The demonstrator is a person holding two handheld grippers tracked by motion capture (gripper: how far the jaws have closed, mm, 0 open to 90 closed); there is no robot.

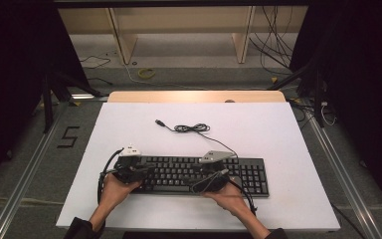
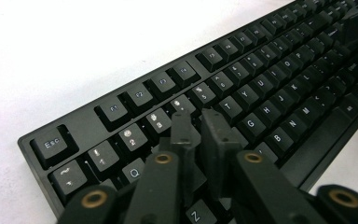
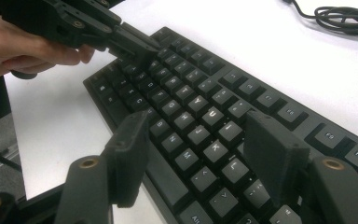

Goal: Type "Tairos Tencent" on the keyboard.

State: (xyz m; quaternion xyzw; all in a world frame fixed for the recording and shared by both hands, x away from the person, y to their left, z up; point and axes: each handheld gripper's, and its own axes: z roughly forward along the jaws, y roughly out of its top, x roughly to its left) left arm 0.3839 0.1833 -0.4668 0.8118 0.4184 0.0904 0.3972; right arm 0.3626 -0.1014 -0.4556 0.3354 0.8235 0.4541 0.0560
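Note:
A black keyboard (image 1: 251, 174) lies across the near half of the white table top (image 1: 258, 129), and its cable (image 1: 191, 128) is coiled loosely behind it. My left gripper (image 1: 146, 172) is over the keyboard's left end. In the left gripper view its jaws stand almost together, with the tips (image 2: 200, 119) down on the letter keys near the number row (image 2: 158, 119); nothing shows between them. My right gripper (image 1: 206, 181) hovers over the middle of the keyboard. In the right gripper view its jaws (image 3: 200, 126) are spread wide above the keys (image 3: 191, 107), gripping nothing. The left gripper (image 3: 142, 46) also appears there, at the keyboard's far end.
The cable's plug (image 1: 160, 122) rests free on the white top. A wooden edge (image 1: 194, 96) borders the table at the back, with shelving and floor cables beyond it. Metal rails (image 1: 30, 169) run along both sides. The coiled cable (image 3: 345, 16) lies past the keyboard.

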